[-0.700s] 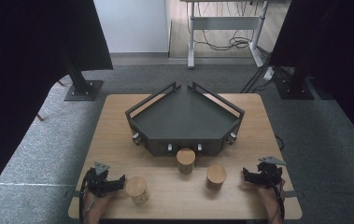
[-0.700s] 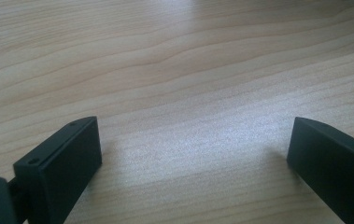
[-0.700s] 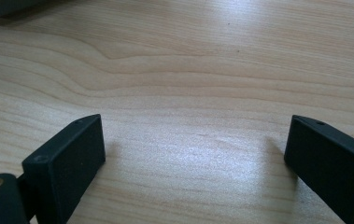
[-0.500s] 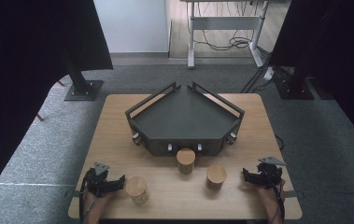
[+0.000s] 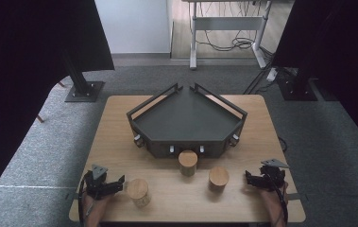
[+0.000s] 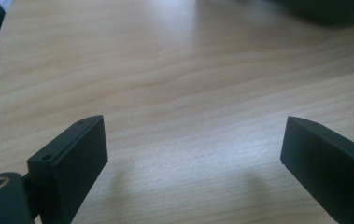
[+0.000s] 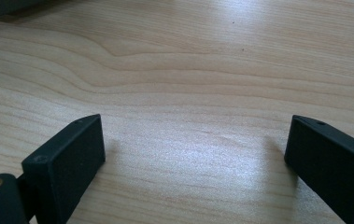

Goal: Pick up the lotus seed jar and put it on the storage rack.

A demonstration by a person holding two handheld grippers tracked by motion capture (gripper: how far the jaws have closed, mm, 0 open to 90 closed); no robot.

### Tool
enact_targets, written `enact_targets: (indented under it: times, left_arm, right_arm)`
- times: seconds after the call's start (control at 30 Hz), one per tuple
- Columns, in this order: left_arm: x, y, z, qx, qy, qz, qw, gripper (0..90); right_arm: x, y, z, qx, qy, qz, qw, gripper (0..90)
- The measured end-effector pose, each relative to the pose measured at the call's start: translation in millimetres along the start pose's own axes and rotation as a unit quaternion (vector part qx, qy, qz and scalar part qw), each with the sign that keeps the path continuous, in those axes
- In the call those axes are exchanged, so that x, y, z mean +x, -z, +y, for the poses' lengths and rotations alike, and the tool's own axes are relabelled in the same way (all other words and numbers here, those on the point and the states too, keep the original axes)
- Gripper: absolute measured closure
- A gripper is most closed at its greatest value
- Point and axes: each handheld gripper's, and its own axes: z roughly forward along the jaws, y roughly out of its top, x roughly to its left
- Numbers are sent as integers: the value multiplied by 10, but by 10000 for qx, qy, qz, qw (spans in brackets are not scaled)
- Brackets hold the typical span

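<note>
Wooden table [image 5: 120, 137], near edge: left gripper [image 5: 115, 184] and right gripper [image 5: 251, 178], jaws spread wide, nothing between them. Just beside the left gripper, one wooden cylinder [image 5: 138, 192]; two more [image 5: 218, 178] [image 5: 188, 162] mid-table. Beyond, dark angular tray [image 5: 186, 118].

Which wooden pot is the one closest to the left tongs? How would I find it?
Start at the big dark tray in the middle of the wooden table. Three round wooden pots stand on the table in front of it. Yours is the pot farthest left and nearest the table's front edge, right beside the open left tongs.
</note>
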Motion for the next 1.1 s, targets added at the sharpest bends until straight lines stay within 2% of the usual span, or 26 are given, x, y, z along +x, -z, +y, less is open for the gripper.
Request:
enact_targets:
  times: [0.23, 0.47, 0.53, 1.1]
  left_arm:
    - [11, 78, -19, -206, 31, -125, 9997, 75]
    - [35, 184, -45, -495, 87, -266, 9984, 76]
    - [30, 229, -50, -605, 71, -321, 9976, 77]
    - [-41, 395, -50, -938, -111, -458, 9945, 81]
  right_arm:
    - [-4, 2, -2, 1, 18, 18, 10000, 44]
    - [-8, 5, -4, 1, 35, 37, 10000, 44]
    - [-8, 6, -5, 0, 38, 42, 10000, 44]
    - [-12, 7, -7, -1, 49, 55, 10000, 44]
